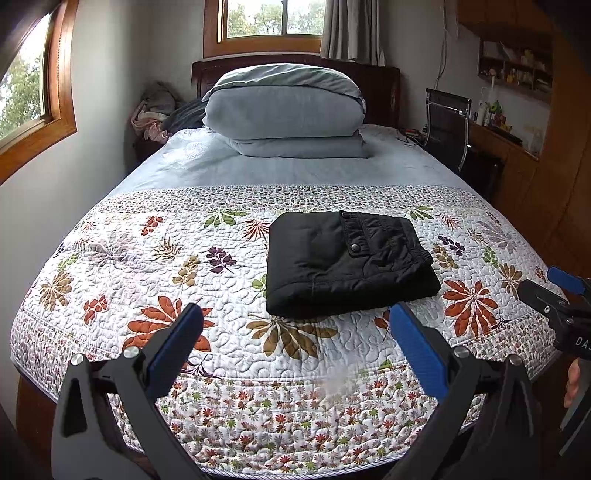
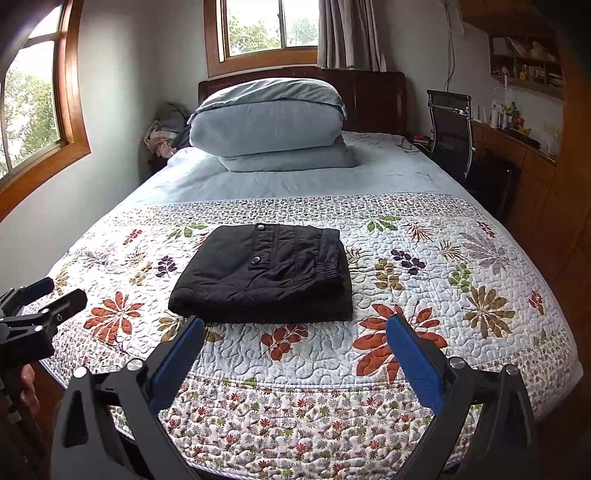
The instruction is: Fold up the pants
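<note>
A floral quilt (image 1: pixel 155 266) spreads over the foot of the bed; beyond it a pale blue sheet (image 1: pixel 295 171); a folded blue duvet (image 1: pixel 284 110) sits stacked against the dark headboard (image 1: pixel 380 92); a black chair (image 1: pixel 445 122) stands beside the wooden desk (image 1: pixel 506 147); grey curtain (image 1: pixel 351 29) hangs by the window (image 1: pixel 271 18).

The pants (image 1: pixel 347 262) are matt black cloth, slightly puffy, with dull metal snap buttons. Under them the bedspread (image 1: pixel 229 295) is quilted cotton, stitched into a bumpy, printed surface. The folded duvet (image 1: pixel 284 110) looks soft and smooth. The left gripper (image 1: pixel 295 332) and right gripper (image 2: pixel 295 339) are matt black plastic with ribbed blue pads (image 2: pixel 415 363) and shiny metal screws. The window frame (image 2: pixel 74 110) is glossy varnished wood.
</note>
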Demonstrator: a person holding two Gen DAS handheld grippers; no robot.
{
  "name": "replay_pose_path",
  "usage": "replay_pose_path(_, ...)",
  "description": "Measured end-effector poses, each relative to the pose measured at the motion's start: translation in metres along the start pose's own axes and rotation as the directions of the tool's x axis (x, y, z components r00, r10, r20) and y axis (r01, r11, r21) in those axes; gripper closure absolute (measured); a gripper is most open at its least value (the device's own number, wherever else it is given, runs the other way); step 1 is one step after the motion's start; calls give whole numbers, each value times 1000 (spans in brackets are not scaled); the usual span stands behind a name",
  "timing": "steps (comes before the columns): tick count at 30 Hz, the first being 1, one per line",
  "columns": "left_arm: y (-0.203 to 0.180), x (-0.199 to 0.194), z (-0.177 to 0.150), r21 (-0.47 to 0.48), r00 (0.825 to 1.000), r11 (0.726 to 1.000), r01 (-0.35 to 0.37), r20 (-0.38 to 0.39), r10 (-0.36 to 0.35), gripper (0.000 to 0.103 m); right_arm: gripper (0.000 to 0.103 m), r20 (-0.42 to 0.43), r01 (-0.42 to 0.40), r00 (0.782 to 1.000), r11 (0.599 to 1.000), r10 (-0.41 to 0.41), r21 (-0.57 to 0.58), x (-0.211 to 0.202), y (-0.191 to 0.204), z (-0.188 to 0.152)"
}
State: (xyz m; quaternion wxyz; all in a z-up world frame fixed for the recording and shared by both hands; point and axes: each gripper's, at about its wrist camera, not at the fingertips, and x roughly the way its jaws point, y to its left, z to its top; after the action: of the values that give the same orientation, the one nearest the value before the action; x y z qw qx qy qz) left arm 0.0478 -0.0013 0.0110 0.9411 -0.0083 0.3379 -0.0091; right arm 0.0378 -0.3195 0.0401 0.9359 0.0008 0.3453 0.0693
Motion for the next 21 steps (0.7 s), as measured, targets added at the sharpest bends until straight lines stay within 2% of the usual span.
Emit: replay_pose_path(21,-2,0,1,7,1000,1000,1,5,-1,3,4,-2,6,1000,1000,-6,-1,0,2,-1)
